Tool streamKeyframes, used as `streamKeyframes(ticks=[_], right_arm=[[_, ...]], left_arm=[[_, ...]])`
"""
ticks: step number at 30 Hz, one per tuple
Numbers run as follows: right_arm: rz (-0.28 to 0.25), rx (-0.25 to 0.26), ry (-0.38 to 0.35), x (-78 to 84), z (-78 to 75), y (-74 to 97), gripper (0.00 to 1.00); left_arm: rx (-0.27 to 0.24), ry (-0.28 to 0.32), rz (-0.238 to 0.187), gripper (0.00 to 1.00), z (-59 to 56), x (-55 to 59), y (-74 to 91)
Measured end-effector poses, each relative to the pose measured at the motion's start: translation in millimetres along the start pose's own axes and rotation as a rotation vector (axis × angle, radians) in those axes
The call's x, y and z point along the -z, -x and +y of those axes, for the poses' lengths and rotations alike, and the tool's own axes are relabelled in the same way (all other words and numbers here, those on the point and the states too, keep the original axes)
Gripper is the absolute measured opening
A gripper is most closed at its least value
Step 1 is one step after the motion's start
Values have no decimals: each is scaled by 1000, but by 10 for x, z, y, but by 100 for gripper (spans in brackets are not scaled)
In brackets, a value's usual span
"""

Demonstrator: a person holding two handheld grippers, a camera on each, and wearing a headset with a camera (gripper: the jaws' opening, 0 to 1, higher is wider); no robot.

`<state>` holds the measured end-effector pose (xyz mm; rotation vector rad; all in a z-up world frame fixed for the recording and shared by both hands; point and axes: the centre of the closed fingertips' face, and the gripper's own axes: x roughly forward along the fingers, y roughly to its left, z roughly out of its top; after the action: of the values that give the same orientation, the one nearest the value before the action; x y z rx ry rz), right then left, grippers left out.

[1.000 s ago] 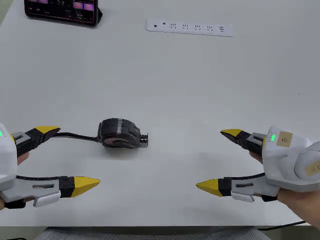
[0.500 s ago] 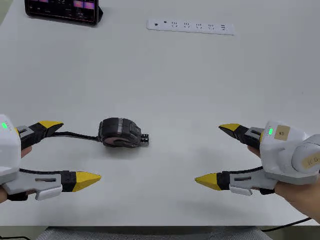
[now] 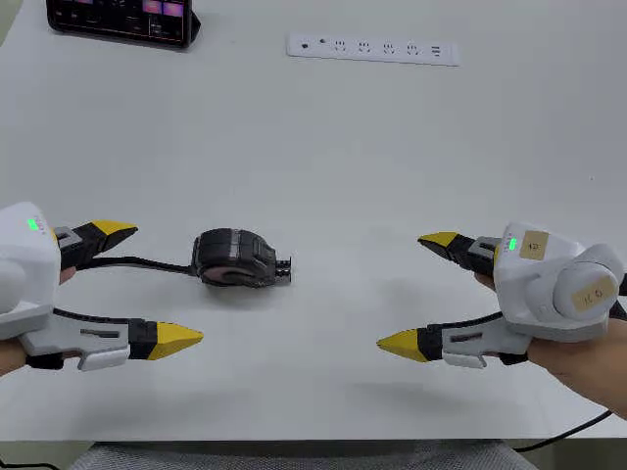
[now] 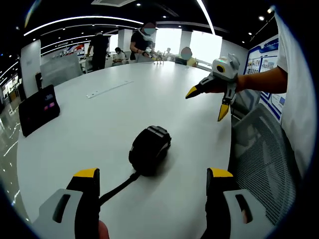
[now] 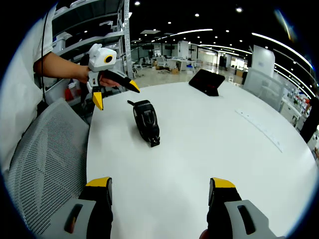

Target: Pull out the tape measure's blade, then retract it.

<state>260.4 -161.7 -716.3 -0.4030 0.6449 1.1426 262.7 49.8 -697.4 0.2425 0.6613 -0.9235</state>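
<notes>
Tape measure (image 3: 235, 259), black, with strap: laid on the white surface (image 3: 323, 147), blade housed in the case. Left tool (image 3: 165, 283): jaws spread apart, positioned near the strap. Right tool (image 3: 403, 291): jaws spread apart, held well apart from the case. Power strip (image 3: 372, 49): placed at the far side.

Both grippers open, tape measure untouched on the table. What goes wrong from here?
The black tape measure has a small blade tip low on the white table; the right gripper may slip off it.
The black cord runs in between the jaws of the left gripper, which could pinch it instead of the case.
</notes>
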Motion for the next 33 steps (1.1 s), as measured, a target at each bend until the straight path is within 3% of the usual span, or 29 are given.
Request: streamKeyframes(ticks=[6,22,33], right_arm=[[13,-15,23,-28,-24,-42,78],[48,-57,68,-24,-47,-184,78],[57,-80,87,-63,-63,-293,78]], left_arm=[[38,-34,42,85,1,36,-72],[99,-116,105,84,10,35,-193],[125,-166,156,78,67,42,-280]])
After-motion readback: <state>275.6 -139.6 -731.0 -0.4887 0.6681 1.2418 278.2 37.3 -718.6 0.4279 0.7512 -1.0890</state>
